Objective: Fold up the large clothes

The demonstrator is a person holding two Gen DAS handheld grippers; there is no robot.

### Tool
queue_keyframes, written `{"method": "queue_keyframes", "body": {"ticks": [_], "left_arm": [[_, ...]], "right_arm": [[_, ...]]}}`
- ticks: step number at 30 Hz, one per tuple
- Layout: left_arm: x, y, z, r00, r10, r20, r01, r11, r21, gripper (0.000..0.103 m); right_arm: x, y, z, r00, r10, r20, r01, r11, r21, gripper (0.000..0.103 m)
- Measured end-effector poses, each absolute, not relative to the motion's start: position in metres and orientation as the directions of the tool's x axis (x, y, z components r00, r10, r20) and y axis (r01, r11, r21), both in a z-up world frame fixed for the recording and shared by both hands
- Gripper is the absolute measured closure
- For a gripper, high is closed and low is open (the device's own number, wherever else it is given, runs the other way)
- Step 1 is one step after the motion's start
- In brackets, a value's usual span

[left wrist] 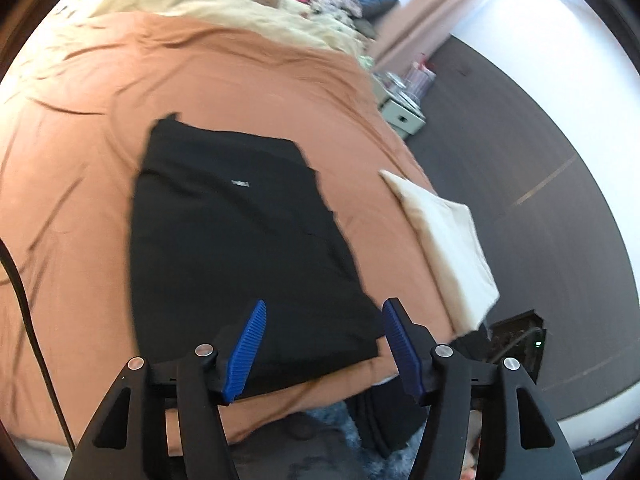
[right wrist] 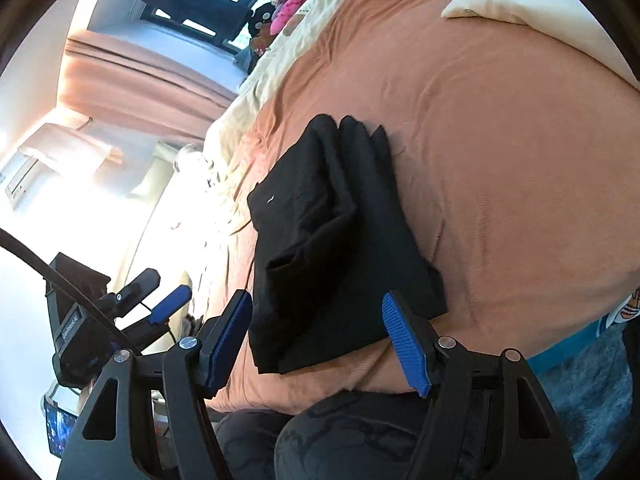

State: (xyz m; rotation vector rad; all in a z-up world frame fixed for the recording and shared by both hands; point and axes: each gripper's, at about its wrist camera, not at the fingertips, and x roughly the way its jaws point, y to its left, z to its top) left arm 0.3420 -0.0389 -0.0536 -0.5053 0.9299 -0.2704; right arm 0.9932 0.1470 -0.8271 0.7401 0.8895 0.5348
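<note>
One black garment (left wrist: 240, 240) lies folded into a flat rectangle on the bed (left wrist: 80, 200), straight ahead of both tools and near the bed's front edge. Left tool (left wrist: 324, 344) hangs above the garment's near edge, jaws wide, nothing between them. Right tool (right wrist: 316, 340) likewise spread wide and empty, the garment's near end framed between its blue pads (right wrist: 404, 344); whether either touches cloth I cannot tell.

Handling, as judged: soft, limp fabric, several layers thick by the stacked edges seen from the right wrist view. Light to middling weight. Not fragile, not slippery against the orange sheet (right wrist: 500, 160), which is itself wrinkled and may drag along. Layers will slide apart if only the top one is pinched. Best hold looks like the two near corners, pinching through all layers, one tool each, or a folded edge where the layers are bound.

Writing: a small pale label (left wrist: 240, 182) sits on the garment's upper face; too blurred to read. A cream pillow (left wrist: 444, 248) lies right of the left tool.
</note>
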Motion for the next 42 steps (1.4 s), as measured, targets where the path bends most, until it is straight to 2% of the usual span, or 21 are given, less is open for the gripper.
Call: {"method": "queue_keyframes", "body": {"ticks": [4, 5, 6, 7, 10, 11, 13, 17, 18, 19, 20, 22, 23, 26, 29, 36, 42], "left_arm": [[0.333, -0.005, -0.067, 0.588, -0.38, -0.714, -0.076, 0.853, -0.516, 0.041], [0.331, 0.006, -0.074, 0.59, -0.368, -0.718, -0.103, 0.848, -0.519, 0.041], [0.33, 0.012, -0.081, 0.59, -0.361, -0.722, -0.122, 0.844, -0.522, 0.041], [0.33, 0.02, -0.089, 0.587, -0.355, -0.728, -0.145, 0.838, -0.526, 0.041], [0.339, 0.04, -0.108, 0.563, -0.343, -0.752, -0.205, 0.824, -0.528, 0.041], [0.342, 0.043, -0.114, 0.556, -0.34, -0.758, -0.22, 0.82, -0.529, 0.041], [0.349, 0.052, -0.126, 0.538, -0.346, -0.769, -0.242, 0.81, -0.534, 0.041], [0.364, 0.057, -0.149, 0.503, -0.356, -0.787, -0.264, 0.804, -0.532, 0.041], [0.366, 0.058, -0.154, 0.494, -0.357, -0.793, -0.267, 0.805, -0.53, 0.041], [0.369, 0.058, -0.159, 0.484, -0.359, -0.798, -0.272, 0.805, -0.527, 0.041], [0.373, 0.058, -0.165, 0.473, -0.361, -0.804, -0.28, 0.803, -0.526, 0.041], [0.378, 0.057, -0.172, 0.461, -0.363, -0.81, -0.289, 0.801, -0.523, 0.041], [0.379, 0.056, -0.175, 0.455, -0.365, -0.812, -0.29, 0.802, -0.523, 0.041], [0.382, 0.046, -0.176, 0.445, -0.382, -0.81, -0.274, 0.803, -0.529, 0.04], [0.383, 0.034, -0.172, 0.442, -0.389, -0.809, -0.253, 0.811, -0.528, 0.039], [0.383, -0.006, -0.159, 0.418, -0.365, -0.832, -0.17, 0.868, -0.466, 0.039], [0.379, -0.021, -0.156, 0.389, -0.344, -0.855, -0.141, 0.894, -0.425, 0.04]], "right_arm": [[1.034, 0.185, -0.825, 0.5, 0.698, -0.512, -0.124, 0.643, 0.756, 0.037], [1.036, 0.167, -0.786, 0.49, 0.699, -0.521, -0.121, 0.646, 0.754, 0.037], [1.055, 0.182, -0.799, 0.479, 0.698, -0.532, -0.118, 0.652, 0.749, 0.037], [1.025, 0.158, -0.776, 0.475, 0.698, -0.536, -0.118, 0.654, 0.747, 0.037], [1.046, 0.16, -0.773, 0.483, 0.679, -0.554, -0.115, 0.676, 0.728, 0.037], [1.047, 0.142, -0.742, 0.49, 0.67, -0.558, -0.119, 0.685, 0.719, 0.037], [1.019, 0.137, -0.715, 0.489, 0.662, -0.567, -0.129, 0.698, 0.704, 0.037], [0.997, 0.146, -0.691, 0.474, 0.648, -0.596, -0.14, 0.723, 0.676, 0.037], [0.998, 0.151, -0.688, 0.473, 0.64, -0.605, -0.145, 0.734, 0.663, 0.041], [1.004, 0.16, -0.69, 0.477, 0.633, -0.609, -0.158, 0.744, 0.649, 0.053], [0.995, 0.16, -0.677, 0.48, 0.63, -0.61, -0.168, 0.749, 0.641, 0.077], [1.006, 0.17, -0.674, 0.486, 0.63, -0.606, -0.186, 0.752, 0.633, 0.085], [0.992, 0.164, -0.655, 0.5, 0.63, -0.595, -0.198, 0.752, 0.629, 0.091], [0.971, 0.152, -0.635, 0.532, 0.631, -0.564, -0.225, 0.748, 0.625, 0.094], [0.964, 0.137, -0.639, 0.548, 0.635, -0.545, -0.206, 0.734, 0.647, 0.095], [0.948, 0.089, -0.687, 0.533, 0.655, -0.536, -0.072, 0.666, 0.743, 0.095], [0.949, 0.092, -0.706, 0.532, 0.648, -0.544, -0.03, 0.657, 0.753, 0.096]]}}
